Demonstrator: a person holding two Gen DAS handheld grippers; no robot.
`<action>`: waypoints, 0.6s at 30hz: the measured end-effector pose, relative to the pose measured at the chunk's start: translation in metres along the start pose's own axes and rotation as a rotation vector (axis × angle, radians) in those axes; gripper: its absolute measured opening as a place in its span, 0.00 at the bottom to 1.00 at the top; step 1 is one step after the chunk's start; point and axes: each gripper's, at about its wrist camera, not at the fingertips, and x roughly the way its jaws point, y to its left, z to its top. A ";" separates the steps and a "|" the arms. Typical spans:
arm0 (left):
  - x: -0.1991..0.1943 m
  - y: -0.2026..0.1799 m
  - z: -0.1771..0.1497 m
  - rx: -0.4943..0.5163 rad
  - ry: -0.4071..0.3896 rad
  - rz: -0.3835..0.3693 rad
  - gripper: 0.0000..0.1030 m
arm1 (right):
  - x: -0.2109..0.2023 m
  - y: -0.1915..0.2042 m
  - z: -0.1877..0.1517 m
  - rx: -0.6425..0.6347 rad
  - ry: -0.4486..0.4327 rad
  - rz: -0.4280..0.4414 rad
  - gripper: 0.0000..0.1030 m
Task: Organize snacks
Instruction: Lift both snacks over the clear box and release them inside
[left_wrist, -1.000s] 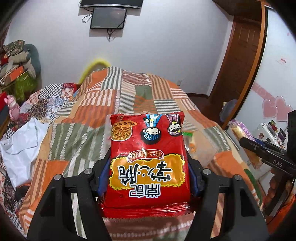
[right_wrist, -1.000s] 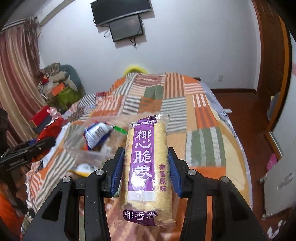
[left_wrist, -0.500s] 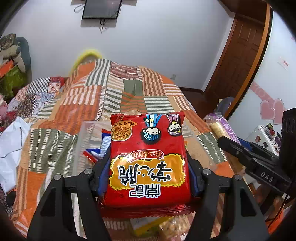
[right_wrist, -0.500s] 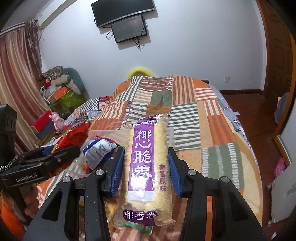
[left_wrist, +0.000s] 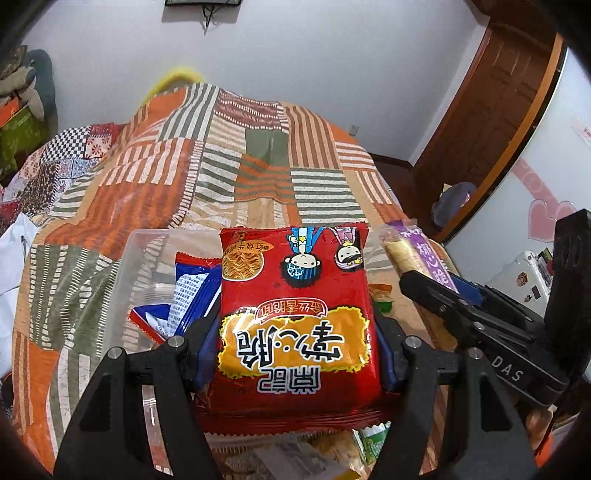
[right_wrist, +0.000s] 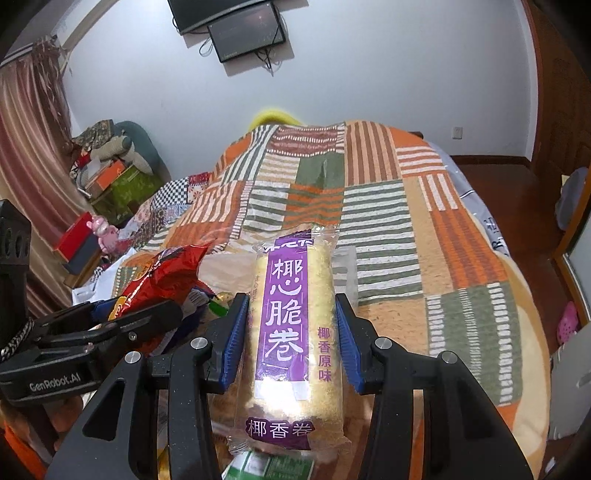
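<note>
Over the bed (left_wrist: 155, 192), patchwork quilt in orange, green and white stripes:

Item 1. Left claw (left_wrist: 295, 350), blue pads clamped on both side edges of a red noodle-snack packet (left_wrist: 295, 314), print upside down, held above a clear plastic bin (left_wrist: 125, 266).

Item 2. Right claw (right_wrist: 291, 343), narrow, blue pads gripping a purple-labelled coconut roll pack (right_wrist: 291, 332) lengthwise, at the bin's right side, just beside the red packet.

Item 3. Clear bin, resting on the quilt; contents include a blue-and-white snack bag (left_wrist: 184, 299) and further wrappers, partly hidden.

Item 4. Wall-mounted screen (right_wrist: 247, 33), white wall beyond the bed.
</note>
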 end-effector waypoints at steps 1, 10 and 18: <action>0.002 0.001 0.001 -0.004 0.007 0.000 0.65 | 0.002 0.001 0.001 -0.002 0.006 0.000 0.41; 0.006 -0.001 0.003 0.004 0.019 -0.009 0.66 | 0.016 0.000 0.003 0.001 0.044 0.003 0.42; 0.001 -0.001 0.003 -0.008 0.021 -0.027 0.75 | 0.002 0.005 0.008 -0.033 0.022 -0.003 0.47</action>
